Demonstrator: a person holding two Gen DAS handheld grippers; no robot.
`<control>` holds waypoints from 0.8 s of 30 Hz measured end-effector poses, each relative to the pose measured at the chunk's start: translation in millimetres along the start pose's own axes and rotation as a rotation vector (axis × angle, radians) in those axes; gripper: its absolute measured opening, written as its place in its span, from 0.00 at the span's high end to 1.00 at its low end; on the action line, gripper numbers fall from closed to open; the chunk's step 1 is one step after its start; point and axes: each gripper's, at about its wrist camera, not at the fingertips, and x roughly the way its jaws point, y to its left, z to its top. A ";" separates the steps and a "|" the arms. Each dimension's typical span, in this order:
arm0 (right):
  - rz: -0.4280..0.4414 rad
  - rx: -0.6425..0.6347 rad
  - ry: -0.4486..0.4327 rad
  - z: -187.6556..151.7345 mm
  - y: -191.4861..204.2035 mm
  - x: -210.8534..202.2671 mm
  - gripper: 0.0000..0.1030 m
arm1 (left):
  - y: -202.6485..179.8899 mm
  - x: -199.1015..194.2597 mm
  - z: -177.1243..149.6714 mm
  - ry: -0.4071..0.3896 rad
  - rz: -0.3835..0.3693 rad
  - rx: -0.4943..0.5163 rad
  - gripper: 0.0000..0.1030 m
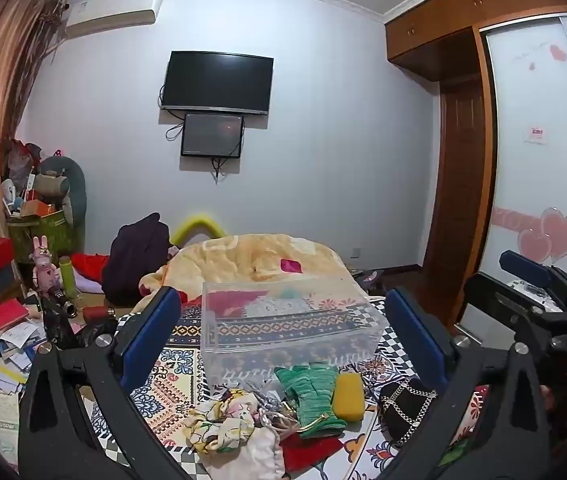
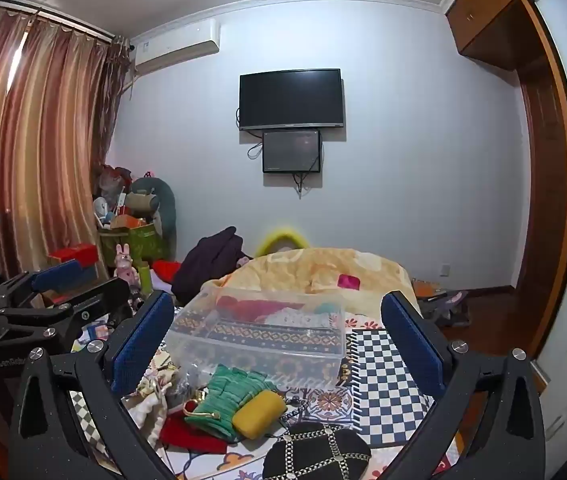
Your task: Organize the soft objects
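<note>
A clear plastic box [image 1: 291, 328] [image 2: 259, 332] stands empty on the patterned bedspread [image 1: 179, 384]. In front of it lie green gloves [image 1: 311, 396] [image 2: 231, 396], a yellow sponge [image 1: 348, 397] [image 2: 258, 414], a black chain-trimmed hat [image 1: 403, 412] [image 2: 319, 454], a floral scrunchie [image 1: 219, 420], a red cloth [image 1: 309, 450] [image 2: 191, 432] and a cream pouch [image 2: 145, 412]. My left gripper [image 1: 283, 336] is open and empty above the pile. My right gripper [image 2: 279, 340] is open and empty, also above the pile. The right gripper shows at the right of the left wrist view [image 1: 531, 280].
A folded yellow blanket [image 1: 259, 258] lies behind the box. A dark coat [image 1: 139, 256] and cluttered boxes and papers [image 1: 3, 320] sit at the left. A wardrobe [image 1: 539, 160] stands at the right. A TV [image 1: 217, 82] hangs on the far wall.
</note>
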 end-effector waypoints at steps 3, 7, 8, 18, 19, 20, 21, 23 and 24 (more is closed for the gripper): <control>0.001 0.002 -0.002 -0.3 -1.1 -1.4 0.00 | -0.8 -0.5 6.5 -0.004 0.010 0.015 0.00; 0.002 0.005 0.006 0.0 -1.5 -0.9 0.00 | -3.8 -1.1 8.6 -0.011 0.000 0.025 0.00; 0.001 0.003 0.007 0.0 -1.2 -0.7 0.00 | -3.3 -1.9 7.6 -0.015 -0.003 0.023 0.00; 0.011 0.018 -0.003 7.1 -4.0 -8.0 0.00 | -5.5 -7.0 3.5 -0.025 -0.014 0.034 0.00; 0.011 0.017 -0.004 6.4 -2.8 -7.4 0.00 | -6.0 -7.5 4.2 -0.024 -0.016 0.035 0.00; 0.011 0.017 -0.004 6.9 -2.6 -7.9 0.00 | -6.5 -8.1 4.5 -0.025 -0.017 0.035 0.00; 0.011 0.017 -0.005 6.5 -2.9 -8.0 0.00 | -6.4 -8.2 4.7 -0.024 -0.017 0.035 0.00; 0.011 0.018 -0.005 6.2 -3.0 -7.9 0.00 | -7.1 -7.7 4.0 -0.025 -0.017 0.035 0.00; 0.012 0.018 -0.005 6.2 -3.1 -8.0 0.00 | -7.3 -7.3 3.6 -0.024 -0.017 0.035 0.00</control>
